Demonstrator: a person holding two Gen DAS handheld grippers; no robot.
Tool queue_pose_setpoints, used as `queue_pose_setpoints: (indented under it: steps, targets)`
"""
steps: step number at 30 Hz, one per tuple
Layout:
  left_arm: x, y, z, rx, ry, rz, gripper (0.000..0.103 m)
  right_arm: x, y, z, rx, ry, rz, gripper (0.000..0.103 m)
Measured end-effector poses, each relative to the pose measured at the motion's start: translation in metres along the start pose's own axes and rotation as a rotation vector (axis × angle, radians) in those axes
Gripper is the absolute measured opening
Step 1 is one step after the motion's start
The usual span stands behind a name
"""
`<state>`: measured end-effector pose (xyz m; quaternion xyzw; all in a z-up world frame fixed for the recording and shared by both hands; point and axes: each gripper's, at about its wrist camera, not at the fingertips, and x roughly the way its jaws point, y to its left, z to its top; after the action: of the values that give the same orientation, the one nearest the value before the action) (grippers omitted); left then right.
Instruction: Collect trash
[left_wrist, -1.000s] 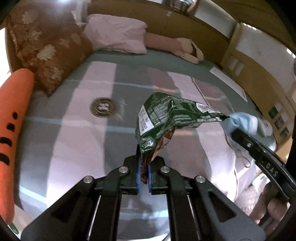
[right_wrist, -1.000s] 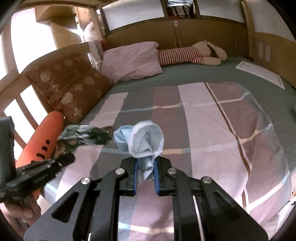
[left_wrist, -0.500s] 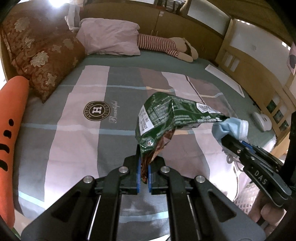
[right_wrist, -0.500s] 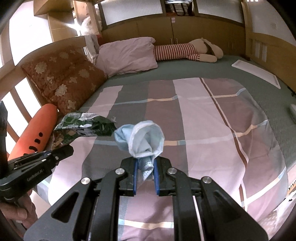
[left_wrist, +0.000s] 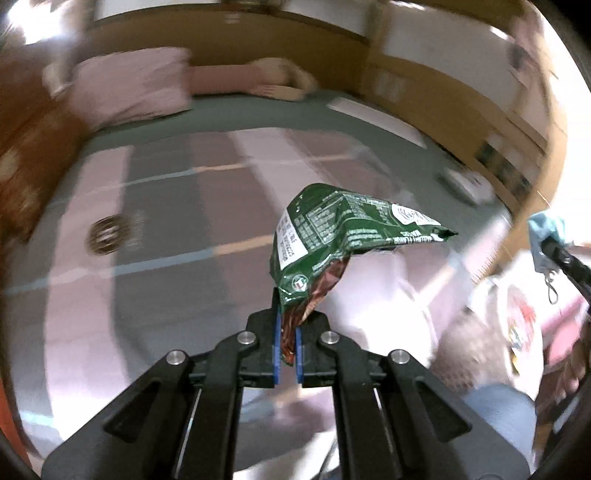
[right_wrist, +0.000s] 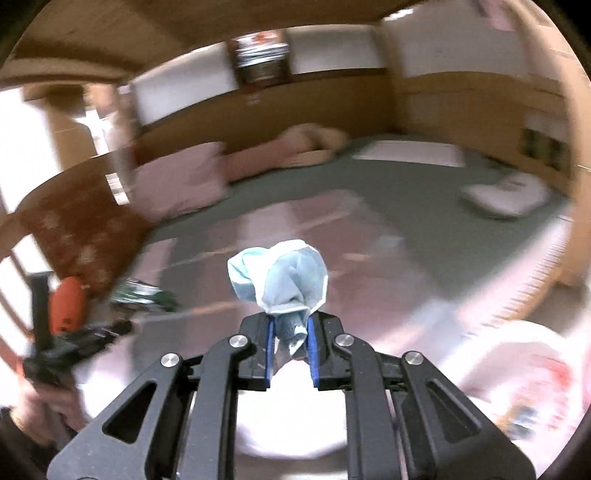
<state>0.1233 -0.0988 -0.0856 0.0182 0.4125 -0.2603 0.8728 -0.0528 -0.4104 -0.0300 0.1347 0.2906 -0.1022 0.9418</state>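
Note:
My left gripper (left_wrist: 287, 349) is shut on a crumpled green snack bag (left_wrist: 340, 236) and holds it in the air above the striped bedspread (left_wrist: 166, 236). My right gripper (right_wrist: 291, 350) is shut on a crumpled light blue face mask (right_wrist: 284, 275), also in the air. The mask and the right gripper's tip show at the right edge of the left wrist view (left_wrist: 546, 236). The left gripper with the bag shows at the left of the right wrist view (right_wrist: 144, 295). Both views are blurred by motion.
A large bed with pink pillows (left_wrist: 129, 88), a brown patterned cushion (right_wrist: 85, 229) and an orange carrot plush (right_wrist: 68, 302). A white plastic bag with red print (right_wrist: 532, 373) lies low at the right, off the bed. Wooden cabinets (right_wrist: 472, 107) line the walls.
Both grippers have swung to the right with their loads still held. The bed has slid left in both views, and the white bag at the lower right has come into view.

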Motion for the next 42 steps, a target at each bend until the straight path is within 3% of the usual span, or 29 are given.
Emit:
queue_pose_setpoints:
  steps: [5,7,8,13,14,16,17,18,19,24,30,34,38,42]
  targets:
    - [0.007,-0.114,0.006,0.184,0.038,-0.191,0.006,-0.017,-0.093,-0.040,0.108,0.088,-0.191,0.022]
    - [0.014,-0.159,0.007,0.225,0.079,-0.279,0.006,-0.018,-0.114,-0.050,0.153,0.118,-0.223,0.037]
    - [0.018,-0.184,0.006,0.248,0.104,-0.322,0.006,-0.024,-0.125,-0.052,0.190,0.115,-0.243,0.039]
    - [0.039,-0.290,-0.012,0.392,0.215,-0.452,0.009,-0.094,-0.160,-0.037,0.345,-0.136,-0.324,0.084]
    - [0.046,-0.306,-0.017,0.416,0.245,-0.461,0.018,-0.103,-0.161,-0.032,0.347,-0.163,-0.321,0.086]
    - [0.056,-0.327,-0.020,0.439,0.280,-0.455,0.055,-0.112,-0.161,-0.024,0.335,-0.174,-0.318,0.087]
    - [0.057,-0.331,-0.020,0.440,0.265,-0.436,0.082,-0.114,-0.159,-0.022,0.329,-0.178,-0.313,0.087]
    - [0.056,-0.329,-0.017,0.434,0.231,-0.409,0.090,-0.115,-0.155,-0.020,0.322,-0.181,-0.306,0.087]
    - [0.050,-0.322,-0.012,0.424,0.180,-0.377,0.090,-0.112,-0.149,-0.017,0.315,-0.177,-0.299,0.088]
    - [0.028,-0.255,0.017,0.343,0.086,-0.286,0.094,-0.083,-0.111,-0.013,0.240,-0.129,-0.231,0.088]
    - [-0.013,-0.121,0.051,0.181,-0.089,-0.023,0.100,-0.041,-0.031,0.013,0.105,-0.106,-0.089,0.090]
    - [-0.033,-0.029,0.057,0.040,-0.108,0.158,0.100,-0.002,0.044,0.033,-0.019,-0.065,0.010,0.093]
    - [-0.042,0.040,0.053,-0.093,-0.100,0.254,0.100,0.045,0.140,0.043,-0.161,-0.018,0.123,0.094]
    - [-0.049,0.093,0.036,-0.226,-0.100,0.348,0.100,0.082,0.211,0.040,-0.264,0.010,0.153,0.095]
